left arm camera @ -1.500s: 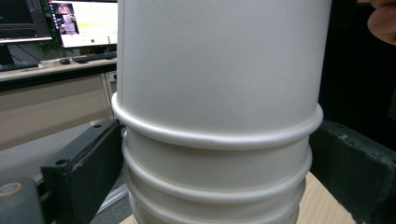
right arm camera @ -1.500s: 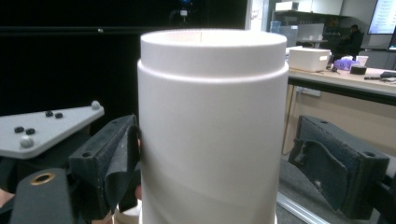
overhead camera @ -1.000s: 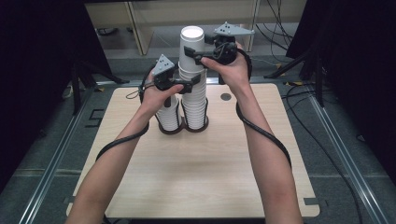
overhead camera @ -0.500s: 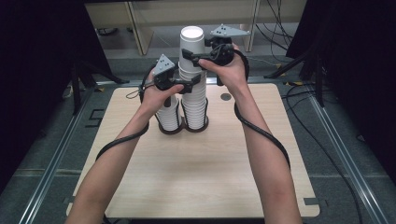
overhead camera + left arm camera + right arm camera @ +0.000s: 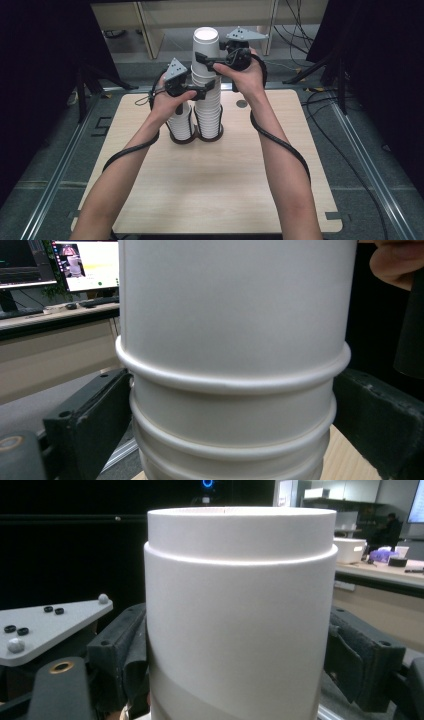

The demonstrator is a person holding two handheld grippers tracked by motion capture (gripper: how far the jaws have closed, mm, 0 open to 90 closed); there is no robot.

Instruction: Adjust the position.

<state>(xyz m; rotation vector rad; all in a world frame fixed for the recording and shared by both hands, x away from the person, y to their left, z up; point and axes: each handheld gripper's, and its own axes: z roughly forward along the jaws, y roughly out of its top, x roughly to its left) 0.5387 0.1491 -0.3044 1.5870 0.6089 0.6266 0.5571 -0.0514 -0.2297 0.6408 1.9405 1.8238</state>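
**Two tools clamped on one tall stack of paper cups**

Nearest us lies the bare front of the surface (image 5: pixel 210 195), a pale wood-grain board with rounded corners. We count two stacks of white paper cups on it, toward twelve o'clock of its middle, standing side by side and touching at their bases. The short stack (image 5: pixel 181 127) is at the left. The tall stack (image 5: pixel 207 90) is just right of it, a smooth matte column ringed with rolled rims that crowd closely low down and sit farther apart near the open top.

We count two tools, each black-jawed with a grey three-cornered plate. The left tool (image 5: pixel 200 91) comes in from nine o'clock and is clamped on the tall stack at mid-height; in the left gripper view its jaws press the ribbed wall on both sides. The right tool (image 5: pixel 206 65) comes in from three o'clock, higher up, and is closed on the top cups (image 5: pixel 240 610), its padded jaws against the plain wall just under the uppermost rim.
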